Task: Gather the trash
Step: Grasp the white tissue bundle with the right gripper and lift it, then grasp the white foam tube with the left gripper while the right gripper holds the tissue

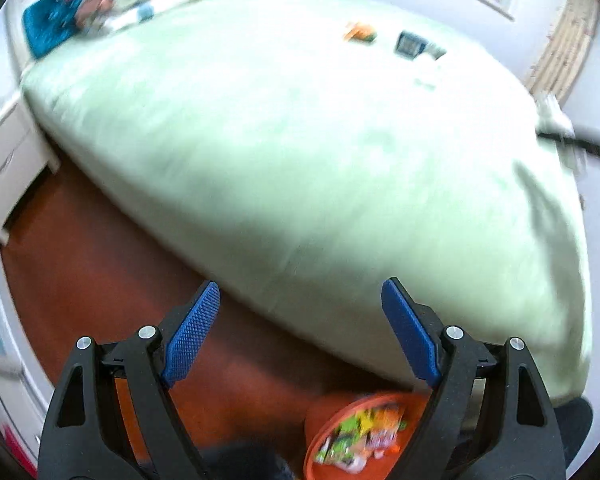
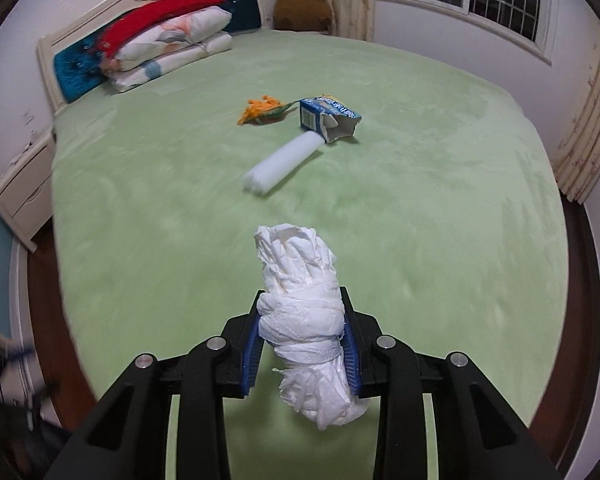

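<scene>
My right gripper (image 2: 302,320) is shut on a crumpled white tissue wad (image 2: 300,280) and holds it above the near part of the green bed (image 2: 420,200). Further on the bed lie a white foam tube (image 2: 282,162), a torn blue and white carton (image 2: 328,117) and an orange wrapper (image 2: 262,110). My left gripper (image 1: 300,316) is open and empty, above the bed's edge and the brown floor. Below it stands an orange bin (image 1: 320,432) with colourful wrappers (image 1: 364,432) inside. The carton (image 1: 410,43) and orange wrapper (image 1: 358,32) show blurred in the left wrist view.
Pillows and a red blanket (image 2: 168,40) are stacked at the headboard. A white nightstand (image 2: 24,192) stands left of the bed. A brown plush toy (image 2: 302,0) sits in the far corner. Curtains (image 2: 588,120) hang on the right under a window.
</scene>
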{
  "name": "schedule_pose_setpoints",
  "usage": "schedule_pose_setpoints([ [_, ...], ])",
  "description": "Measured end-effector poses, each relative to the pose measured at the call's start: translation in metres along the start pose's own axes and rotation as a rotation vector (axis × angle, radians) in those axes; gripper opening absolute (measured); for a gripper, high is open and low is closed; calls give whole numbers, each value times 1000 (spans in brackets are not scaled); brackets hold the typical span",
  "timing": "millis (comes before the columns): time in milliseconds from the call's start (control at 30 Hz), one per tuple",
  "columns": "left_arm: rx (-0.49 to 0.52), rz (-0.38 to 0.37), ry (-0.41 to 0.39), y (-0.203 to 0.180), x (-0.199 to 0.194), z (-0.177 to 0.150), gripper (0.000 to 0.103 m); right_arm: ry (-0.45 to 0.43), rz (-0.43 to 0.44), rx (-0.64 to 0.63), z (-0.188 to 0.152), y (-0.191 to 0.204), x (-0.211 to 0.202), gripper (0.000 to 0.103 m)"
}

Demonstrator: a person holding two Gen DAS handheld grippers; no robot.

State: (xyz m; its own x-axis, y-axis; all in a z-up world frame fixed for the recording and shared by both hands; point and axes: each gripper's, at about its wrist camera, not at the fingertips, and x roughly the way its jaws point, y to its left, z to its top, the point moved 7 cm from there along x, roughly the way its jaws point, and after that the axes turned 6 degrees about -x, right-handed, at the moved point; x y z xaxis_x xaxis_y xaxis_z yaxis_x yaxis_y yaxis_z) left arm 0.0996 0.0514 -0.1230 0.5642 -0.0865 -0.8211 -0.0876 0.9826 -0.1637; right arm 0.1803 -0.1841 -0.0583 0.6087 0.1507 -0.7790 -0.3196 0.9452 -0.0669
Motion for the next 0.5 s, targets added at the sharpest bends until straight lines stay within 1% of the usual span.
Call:
schedule_pose_setpoints([
  [67,26,-9,-17,-16,6,27,81,-14,-11,-16,-16,3,-13,33],
  [100,46,-20,-24,-30,13,47,81,-17,-8,-16,-21,5,-17,33],
  [200,69,-57,-29,-57,30,86,81,-20,18,1,-37,10,-28,33],
  [233,77,-57,-37,-70,40,105,81,-17,27,5,-42,12,-30,34],
  [300,93,-67,-47,-87,50,124,81,-16,30,-3,-50,15,-35,34],
  [333,118,-57,-47,-101,60,136,81,-16,34,-4,-52,16,-36,34],
  [433,160,-68,-22,-130,83,162,81,-23,57,2,-59,16,-43,34],
  [467,173,-59,-18,-136,90,169,81,-25,64,6,-60,16,-44,34],
  [500,192,-30,-14,-142,99,176,81,-28,73,13,-61,14,-45,34],
])
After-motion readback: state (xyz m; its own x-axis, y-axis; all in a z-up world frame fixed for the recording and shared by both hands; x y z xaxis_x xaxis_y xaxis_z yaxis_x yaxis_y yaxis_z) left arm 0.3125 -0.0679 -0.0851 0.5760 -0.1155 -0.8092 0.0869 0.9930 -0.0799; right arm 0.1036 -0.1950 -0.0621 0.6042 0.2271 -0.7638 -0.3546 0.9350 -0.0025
